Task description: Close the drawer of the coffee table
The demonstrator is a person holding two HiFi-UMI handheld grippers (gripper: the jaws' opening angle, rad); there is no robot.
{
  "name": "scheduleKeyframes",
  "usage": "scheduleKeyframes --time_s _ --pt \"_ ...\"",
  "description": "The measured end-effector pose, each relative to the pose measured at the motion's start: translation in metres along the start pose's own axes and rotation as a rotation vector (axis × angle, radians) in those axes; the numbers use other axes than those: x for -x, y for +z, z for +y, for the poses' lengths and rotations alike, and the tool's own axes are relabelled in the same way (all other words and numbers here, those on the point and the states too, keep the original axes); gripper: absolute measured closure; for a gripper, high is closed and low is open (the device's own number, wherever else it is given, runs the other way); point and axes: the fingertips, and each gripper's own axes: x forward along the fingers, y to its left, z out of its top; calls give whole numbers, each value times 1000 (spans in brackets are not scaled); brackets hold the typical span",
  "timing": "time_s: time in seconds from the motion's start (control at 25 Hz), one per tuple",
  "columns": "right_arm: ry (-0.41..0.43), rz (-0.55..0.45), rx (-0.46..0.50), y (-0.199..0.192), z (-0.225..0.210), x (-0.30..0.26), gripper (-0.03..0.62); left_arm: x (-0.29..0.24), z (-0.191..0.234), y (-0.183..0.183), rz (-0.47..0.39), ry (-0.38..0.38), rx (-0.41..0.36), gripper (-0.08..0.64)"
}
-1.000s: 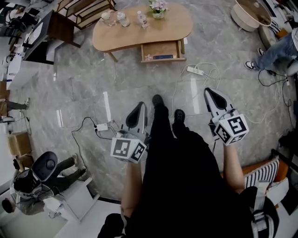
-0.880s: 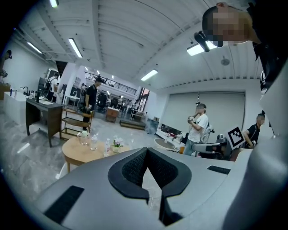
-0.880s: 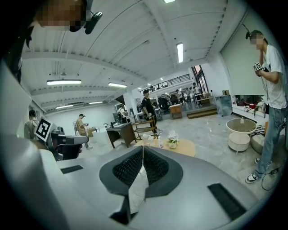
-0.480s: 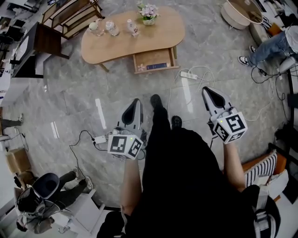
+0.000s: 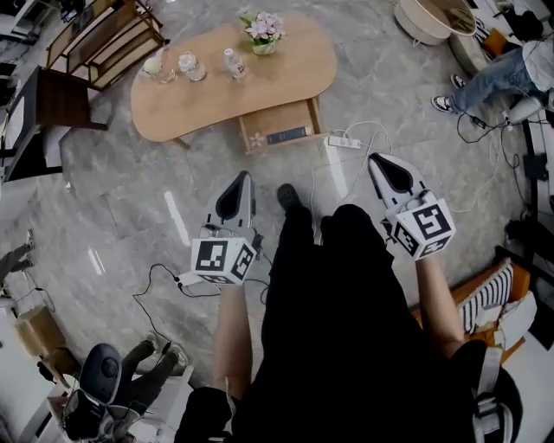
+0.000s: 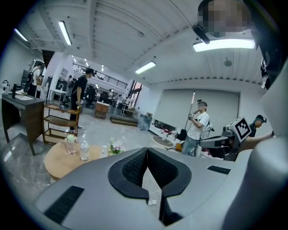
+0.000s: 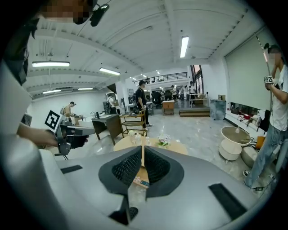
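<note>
A kidney-shaped wooden coffee table (image 5: 216,95) stands ahead in the head view, with its drawer (image 5: 279,126) pulled out toward me and a dark book inside. My left gripper (image 5: 241,179) is shut and empty, held well short of the table. My right gripper (image 5: 377,159) is also shut and empty, off to the drawer's right. In the left gripper view the table (image 6: 58,160) shows past the closed jaws of the left gripper (image 6: 147,152). In the right gripper view the table (image 7: 177,148) and drawer (image 7: 140,177) lie beyond the right gripper (image 7: 142,150).
On the table stand a flower pot (image 5: 261,31), a glass jar (image 5: 154,65) and bottles (image 5: 231,62). A white power strip (image 5: 344,142) with cables lies on the floor right of the drawer. Wooden shelves (image 5: 95,39), a dark desk (image 5: 48,99) and a round white stool (image 5: 426,19) surround it; people stand around.
The table and drawer have drawn nearer and shifted left in the head view. Both grippers moved forward toward it and stayed shut.
</note>
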Motion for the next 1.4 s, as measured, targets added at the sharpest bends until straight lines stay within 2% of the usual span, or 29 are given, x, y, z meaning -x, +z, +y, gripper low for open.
scheduleKeyframes --time_s 0.12,0.32,0.48,0.6,0.76,0.84,1.0,1.2,1.32,1.4 --pt "-18 47 10 -12 -10 -27 580 -26 29 -11 35 3 -2 546" --pt "-37 94 -1 -36 -28 -46 580 -52 53 -43 130 26 -4 546" --pt "-3 132 7 -65 -43 -86 580 -79 76 -78 201 37 9 546" --pt "30 152 8 -92 -59 -124 580 -108 96 -106 220 38 1 545" --pt "83 181 11 -135 -81 -177 580 -152 118 -148 259 10 -21 545" --pt "105 195 68 -157 -93 -205 580 -173 134 -173 283 4 -39 545" --pt "153 237 251 -207 -110 -254 580 -199 168 -229 345 6 -60 543" --pt "192 335 282 -282 -133 -300 575 -214 204 -300 418 28 -45 451" --pt "207 399 291 -330 -146 -321 501 -224 225 -345 453 47 -49 408" --pt "217 456 339 -364 -157 -331 470 -229 236 -378 479 69 -28 369"
